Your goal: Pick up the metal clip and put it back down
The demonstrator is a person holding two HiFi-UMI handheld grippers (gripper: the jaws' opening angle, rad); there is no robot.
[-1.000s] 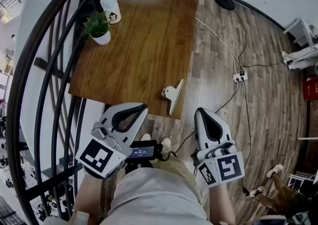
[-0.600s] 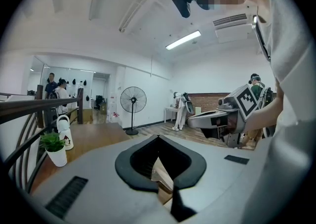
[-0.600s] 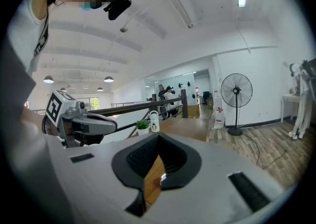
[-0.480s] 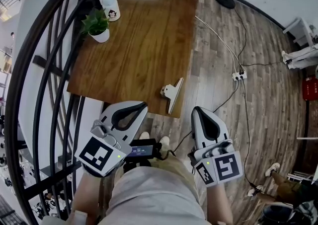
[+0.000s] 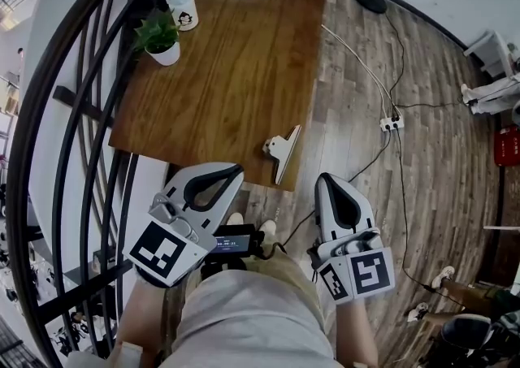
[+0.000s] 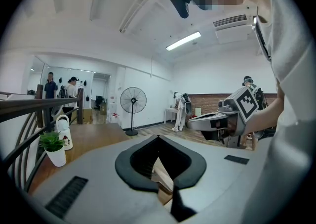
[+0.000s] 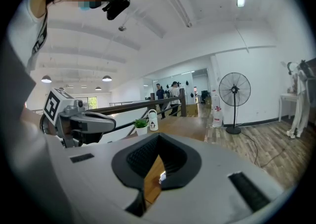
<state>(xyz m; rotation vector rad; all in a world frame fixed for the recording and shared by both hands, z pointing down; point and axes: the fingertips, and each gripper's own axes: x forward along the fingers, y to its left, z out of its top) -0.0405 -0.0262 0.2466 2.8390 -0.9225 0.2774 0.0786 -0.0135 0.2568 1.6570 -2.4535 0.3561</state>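
The metal clip (image 5: 281,149) is a wide silver bulldog clip lying on the wooden table (image 5: 236,58), close to its near right corner. Both grippers are held low by the person's lap, off the table's near edge. My left gripper (image 5: 231,174) points at the table edge left of the clip, jaws shut and empty. My right gripper (image 5: 331,185) is to the right of the clip, over the floor, also shut on nothing. In the right gripper view a bright bit of the clip (image 7: 161,179) shows through the slit between the shut jaws. Neither gripper touches the clip.
A small potted plant (image 5: 162,38) and a white mug (image 5: 182,7) stand at the table's far left corner. A black curved railing (image 5: 77,131) runs along the left. On the wood floor to the right lie a power strip (image 5: 392,124) and cables, with a fan base (image 5: 370,2) beyond.
The head view has shifted a little. Both grippers stay shut in about the same place, and the clip has not moved.
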